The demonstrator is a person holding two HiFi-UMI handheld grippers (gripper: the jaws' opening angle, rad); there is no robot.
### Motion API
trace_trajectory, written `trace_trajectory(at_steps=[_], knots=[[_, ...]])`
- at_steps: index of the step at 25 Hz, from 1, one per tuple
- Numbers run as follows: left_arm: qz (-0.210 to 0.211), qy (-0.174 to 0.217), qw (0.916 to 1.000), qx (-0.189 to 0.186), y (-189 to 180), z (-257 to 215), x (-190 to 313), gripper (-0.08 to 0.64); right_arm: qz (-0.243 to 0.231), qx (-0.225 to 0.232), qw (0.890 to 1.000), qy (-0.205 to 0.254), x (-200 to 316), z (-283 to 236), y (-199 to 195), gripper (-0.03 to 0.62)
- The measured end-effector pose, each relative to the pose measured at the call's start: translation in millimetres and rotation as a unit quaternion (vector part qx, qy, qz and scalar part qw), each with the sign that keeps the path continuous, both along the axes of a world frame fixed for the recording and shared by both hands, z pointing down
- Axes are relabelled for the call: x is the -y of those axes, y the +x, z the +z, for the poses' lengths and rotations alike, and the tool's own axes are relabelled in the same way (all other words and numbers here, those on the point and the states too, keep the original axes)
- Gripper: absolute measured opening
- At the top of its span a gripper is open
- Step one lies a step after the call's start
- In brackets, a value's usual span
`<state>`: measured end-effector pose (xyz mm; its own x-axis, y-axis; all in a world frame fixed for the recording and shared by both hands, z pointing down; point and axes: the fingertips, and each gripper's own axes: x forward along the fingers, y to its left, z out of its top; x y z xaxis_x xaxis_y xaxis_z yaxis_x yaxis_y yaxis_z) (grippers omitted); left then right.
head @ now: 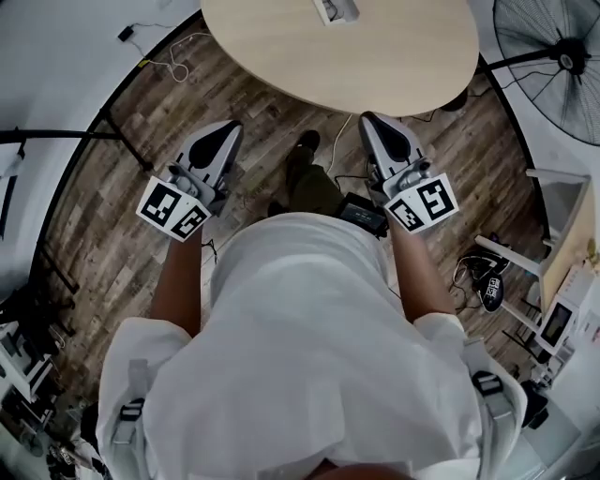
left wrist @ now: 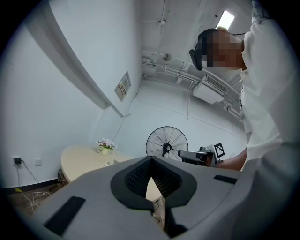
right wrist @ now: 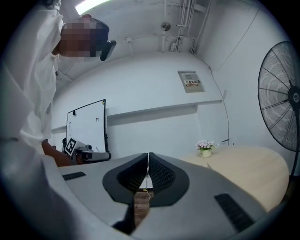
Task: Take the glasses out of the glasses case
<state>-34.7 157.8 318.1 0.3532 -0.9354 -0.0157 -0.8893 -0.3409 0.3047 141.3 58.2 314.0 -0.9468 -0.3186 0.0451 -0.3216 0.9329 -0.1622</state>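
Observation:
A round pale wooden table (head: 394, 56) stands ahead of me. At its far edge lies a small pale object (head: 337, 9), too cut off to tell whether it is the glasses case. No glasses show in any view. My left gripper (head: 230, 127) is held level over the wood floor, short of the table, its fingertips together with nothing between them (left wrist: 150, 159). My right gripper (head: 367, 117) is level beside it, just at the table's near edge, also shut and empty (right wrist: 148, 154). Each gripper shows in the other's view.
A small pot of flowers (right wrist: 205, 149) sits on the table. A standing fan (head: 558, 47) is at the right, beside the table. Cables (head: 173, 66) trail over the floor at left and under the table. A whiteboard (right wrist: 86, 126) stands by the wall.

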Motion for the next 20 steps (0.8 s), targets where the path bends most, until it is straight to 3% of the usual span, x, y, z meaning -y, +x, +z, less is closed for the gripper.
trace_trajectory(at_steps=[12, 20], knots=[[-0.003, -0.012, 0.9998, -0.014, -40.9, 13.6, 155.5, 0.012, 0.017, -0.006, 0.999, -0.035, 151.9, 30.4, -36.7, 0.025], [-0.017, 0.007, 0.9996, 0.023, -52.8, 1.9, 239.7, 0.012, 0.020, -0.007, 0.999, -0.045, 228.1, 29.2, -47.9, 0.025]])
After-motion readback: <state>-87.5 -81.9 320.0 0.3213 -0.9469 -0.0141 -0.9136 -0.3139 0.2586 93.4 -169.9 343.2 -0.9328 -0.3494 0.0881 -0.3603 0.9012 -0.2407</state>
